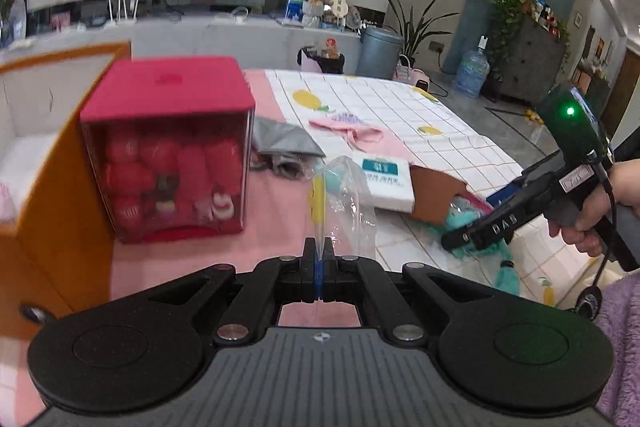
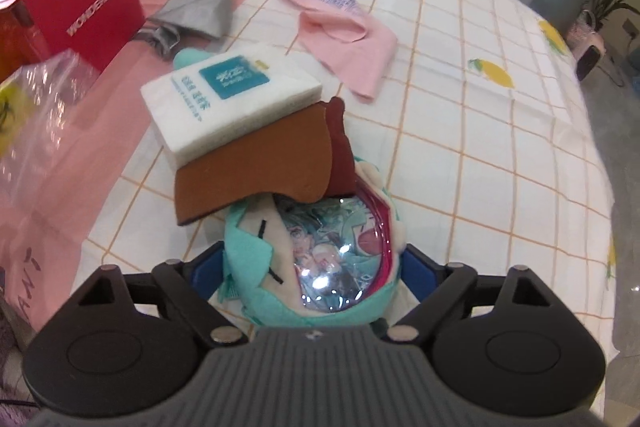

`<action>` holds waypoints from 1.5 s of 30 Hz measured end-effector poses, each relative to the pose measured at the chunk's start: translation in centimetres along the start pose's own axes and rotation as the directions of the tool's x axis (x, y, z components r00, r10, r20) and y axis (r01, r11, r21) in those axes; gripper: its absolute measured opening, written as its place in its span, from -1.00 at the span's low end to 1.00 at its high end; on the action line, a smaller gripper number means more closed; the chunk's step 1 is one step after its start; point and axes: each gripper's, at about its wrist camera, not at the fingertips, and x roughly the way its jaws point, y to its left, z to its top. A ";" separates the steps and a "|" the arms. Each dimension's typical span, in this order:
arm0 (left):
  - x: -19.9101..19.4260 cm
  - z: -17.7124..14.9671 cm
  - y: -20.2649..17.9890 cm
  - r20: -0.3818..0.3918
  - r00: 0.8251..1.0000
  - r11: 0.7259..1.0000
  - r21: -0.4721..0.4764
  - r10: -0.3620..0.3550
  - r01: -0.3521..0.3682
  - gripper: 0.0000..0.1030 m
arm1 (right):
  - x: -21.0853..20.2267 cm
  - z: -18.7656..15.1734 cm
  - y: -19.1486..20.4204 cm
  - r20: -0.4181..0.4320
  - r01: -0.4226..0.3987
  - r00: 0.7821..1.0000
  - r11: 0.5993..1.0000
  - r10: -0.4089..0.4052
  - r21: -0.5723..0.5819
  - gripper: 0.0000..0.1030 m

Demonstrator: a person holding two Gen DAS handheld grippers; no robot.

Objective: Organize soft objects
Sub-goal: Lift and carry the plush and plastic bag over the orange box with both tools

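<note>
My left gripper (image 1: pixel 319 251) is shut on the edge of a clear plastic bag (image 1: pixel 344 199) and holds it up above the pink cloth; the bag also shows in the right wrist view (image 2: pixel 44 107). My right gripper (image 2: pixel 312 267) is closed around a teal plush toy (image 2: pixel 316 259) with a shiny round picture window. In the left wrist view the right gripper (image 1: pixel 476 235) sits at the right over the teal plush (image 1: pixel 460 215). A white packet with a teal label (image 2: pixel 232 99) lies on a brown piece (image 2: pixel 256 171) that overlaps the plush.
A red box with a clear front holding red soft items (image 1: pixel 172 151) stands at the left, next to an orange box (image 1: pixel 44 163). A grey cloth (image 2: pixel 196 7) and a pink garment (image 2: pixel 344 27) lie farther back on the checked sheet (image 2: pixel 480 147).
</note>
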 end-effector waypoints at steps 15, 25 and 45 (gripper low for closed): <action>-1.0 0.3 1.7 0.022 0.997 0.994 -0.075 -0.074 0.075 -1.00 | -5.8 1.6 1.7 0.273 -0.001 0.962 0.994 -0.029 0.107 0.68; -1.2 0.1 1.7 0.013 0.995 0.992 -0.069 -0.101 0.101 -1.00 | -9.6 1.5 -0.2 0.608 -0.250 0.793 0.933 0.042 0.260 0.68; -4.4 3.2 2.8 0.146 0.986 0.993 -0.077 -0.077 0.089 -1.00 | -13.6 3.9 3.8 0.559 -0.097 0.828 0.975 -0.033 0.201 0.68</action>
